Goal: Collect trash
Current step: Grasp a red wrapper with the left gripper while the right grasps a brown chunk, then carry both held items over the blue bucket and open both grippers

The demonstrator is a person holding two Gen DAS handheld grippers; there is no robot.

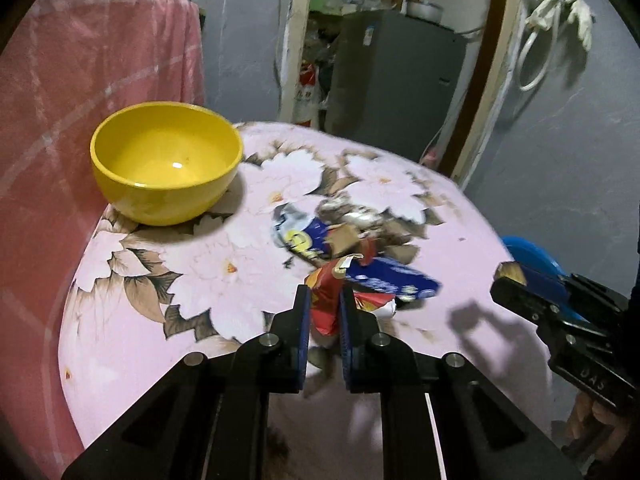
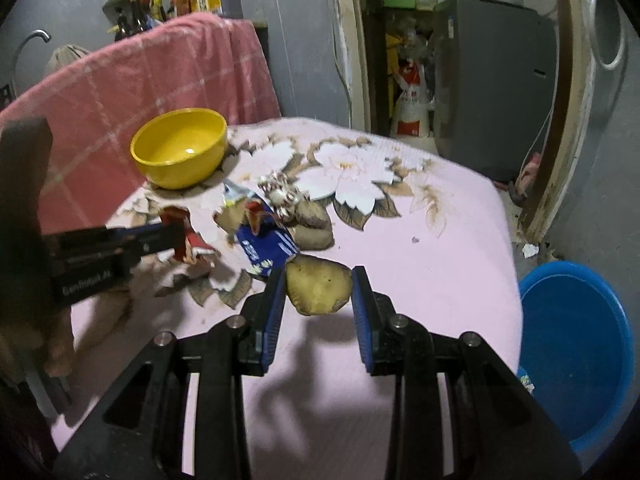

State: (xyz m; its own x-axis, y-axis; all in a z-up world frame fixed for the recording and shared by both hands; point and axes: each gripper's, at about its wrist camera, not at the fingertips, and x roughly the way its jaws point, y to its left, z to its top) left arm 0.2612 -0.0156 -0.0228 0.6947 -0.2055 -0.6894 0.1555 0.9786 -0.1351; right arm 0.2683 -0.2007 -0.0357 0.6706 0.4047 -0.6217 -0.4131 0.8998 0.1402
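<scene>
Now left tongs pinch red wrapper upright; right tongs clamp peel crosswise.

Bowl behind wrappers on table

The left tool looks smeared in the right wrist view, and the words on its side are hard to read. The red wrapper is partly hidden behind the tool's pads. The blue tub is cut off at the picture's edge. The print on the blue wrapper is too small to read. The bottles far back are fuzzy.
</scene>
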